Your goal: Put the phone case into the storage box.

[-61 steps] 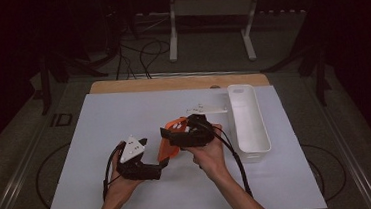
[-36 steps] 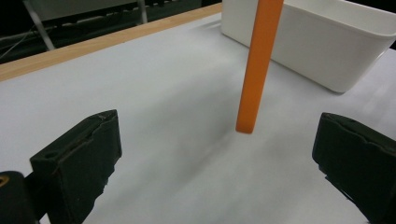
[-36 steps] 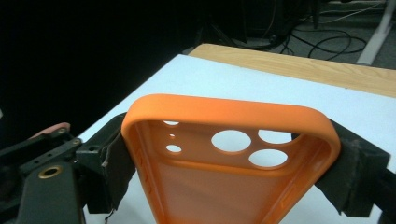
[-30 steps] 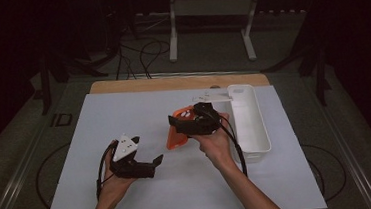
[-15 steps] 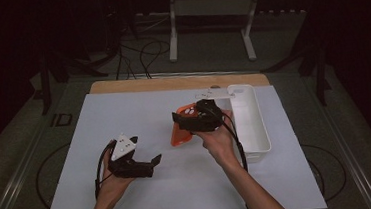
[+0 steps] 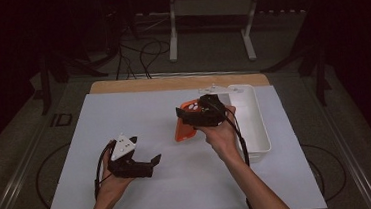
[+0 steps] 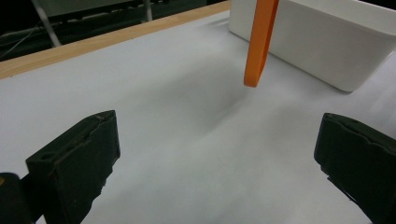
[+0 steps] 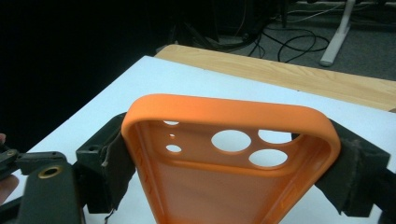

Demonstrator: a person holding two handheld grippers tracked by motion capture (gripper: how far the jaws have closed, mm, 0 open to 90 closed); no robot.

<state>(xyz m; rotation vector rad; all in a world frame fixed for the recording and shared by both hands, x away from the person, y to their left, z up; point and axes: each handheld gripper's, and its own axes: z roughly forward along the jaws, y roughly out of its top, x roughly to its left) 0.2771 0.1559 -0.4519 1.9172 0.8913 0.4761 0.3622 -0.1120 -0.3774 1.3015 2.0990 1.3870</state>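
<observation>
A white rectangular bin stands at the right of the white-covered surface, its long side running away from the viewer; a bare wooden strip edges the surface's far side; beyond, on the grey floor, lie black cables beside a white metal stand.

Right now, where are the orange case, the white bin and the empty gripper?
case (image 8: 224, 112), right gripper view, top rim.
bin (image 6: 255, 124), high view, right wall.
left gripper (image 6: 145, 165), high view, between its fingertips.

Room dim, dark surround; table lit from overhead. Soft shadows. Gripper views slightly blurred, grainy.
</observation>
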